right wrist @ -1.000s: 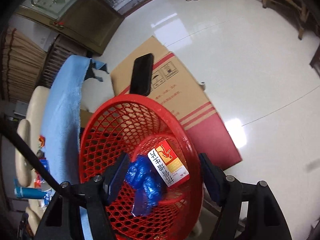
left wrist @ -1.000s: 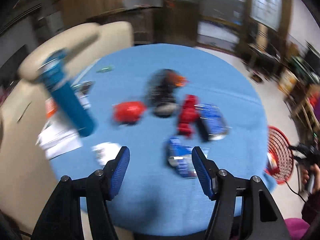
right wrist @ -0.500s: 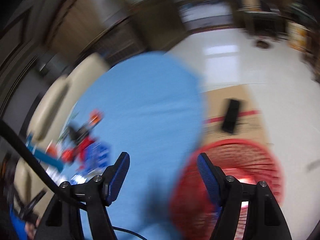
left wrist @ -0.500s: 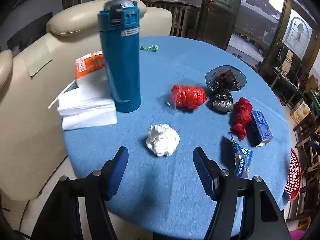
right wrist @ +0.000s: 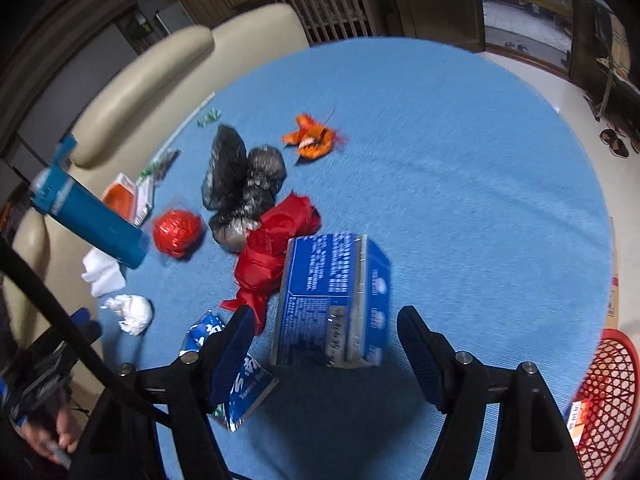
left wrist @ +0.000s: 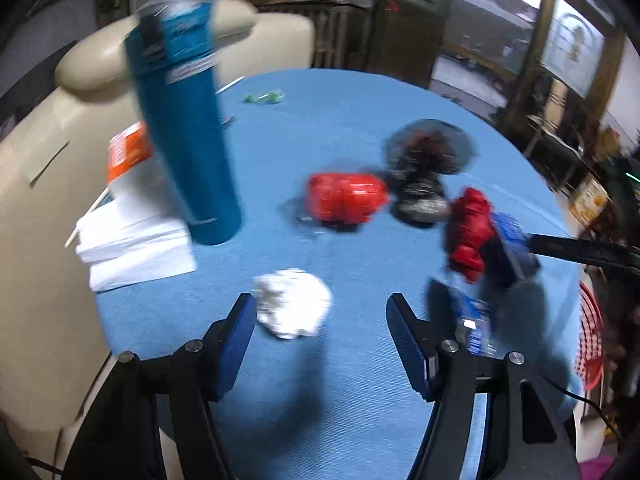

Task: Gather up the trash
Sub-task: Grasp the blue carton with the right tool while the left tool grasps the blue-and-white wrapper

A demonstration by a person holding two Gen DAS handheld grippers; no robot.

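On the round blue table (left wrist: 360, 128) a white crumpled tissue (left wrist: 294, 308) lies just ahead of my left gripper (left wrist: 320, 320). That gripper is open, with the tissue near its left fingertip and untouched. My right gripper (right wrist: 326, 328) hovers over a blue box (right wrist: 332, 296). Its jaws are opening, and the box shows in the gap with no pad pressing on it. A blue wrapper (right wrist: 240, 384) lies under its left finger. Beside the box sit a red bag (right wrist: 276, 248), black bags (right wrist: 240, 184), a red crumpled ball (right wrist: 176, 232) and an orange wrapper (right wrist: 312, 140).
A red mesh basket (right wrist: 600, 400) holding a small carton stands off the table's right edge. A tall teal bottle (left wrist: 184, 128), white paper napkins (left wrist: 132, 248) and an orange-white carton (left wrist: 126, 152) stand at the left. Cream sofa (left wrist: 36, 184) behind. A person's hand (right wrist: 48, 436) shows lower left.
My right gripper has swung from above the red basket to above the table, over the blue box. My left gripper has dropped closer to the white tissue.
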